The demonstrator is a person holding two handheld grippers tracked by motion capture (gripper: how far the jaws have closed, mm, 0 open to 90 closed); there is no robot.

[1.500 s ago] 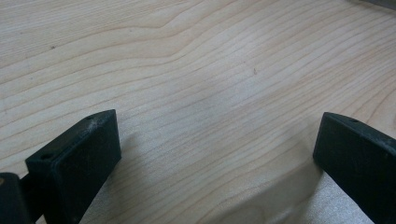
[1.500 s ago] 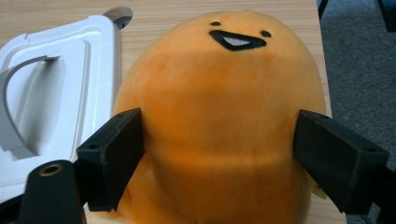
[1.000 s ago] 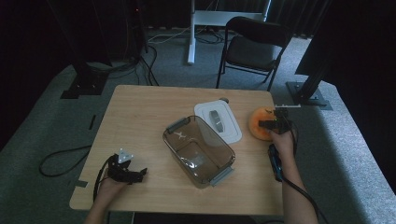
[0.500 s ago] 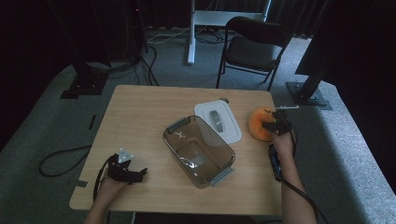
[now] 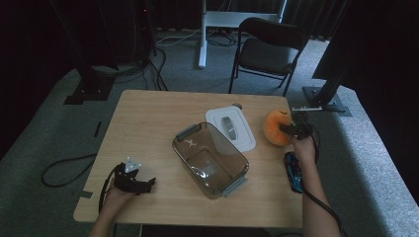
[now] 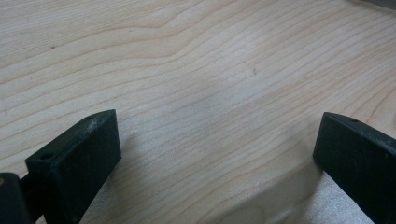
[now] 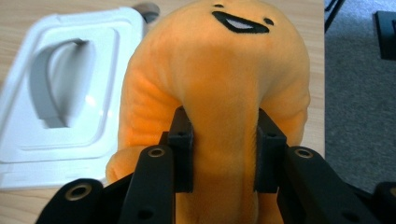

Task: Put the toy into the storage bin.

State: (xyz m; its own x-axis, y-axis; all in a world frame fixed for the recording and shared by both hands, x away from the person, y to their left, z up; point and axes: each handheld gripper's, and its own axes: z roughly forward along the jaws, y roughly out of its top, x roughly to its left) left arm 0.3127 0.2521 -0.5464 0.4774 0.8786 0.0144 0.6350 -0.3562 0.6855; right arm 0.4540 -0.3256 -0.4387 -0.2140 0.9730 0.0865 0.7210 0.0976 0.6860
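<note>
Setting: dim lab or studio recording space.
Floor: grey carpet (image 5: 44, 133), loose cables (image 5: 64, 165) at 9 o'clock.
Furnishings: wooden table (image 5: 148, 123); black folding chair (image 5: 269, 49) at 12 o'clock.
Rig: black stand bases (image 5: 89, 91), dark curtains.

Right gripper (image 7: 224, 154) pinching an orange plush toy (image 7: 219, 70)

Black jaws are squeezing its soft body; a white plastic lid (image 7: 51, 93) is lying beside it.

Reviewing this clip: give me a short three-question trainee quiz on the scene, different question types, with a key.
1. True or false: the right hand-held gripper is shut on the orange plush toy.
2. What lies beside the clear container: A white lid, B red bowl, C book?
3. What is between the left hand-held gripper jaws?
Key: 1 true; 2 A; 3 nothing, just bare table.
</note>
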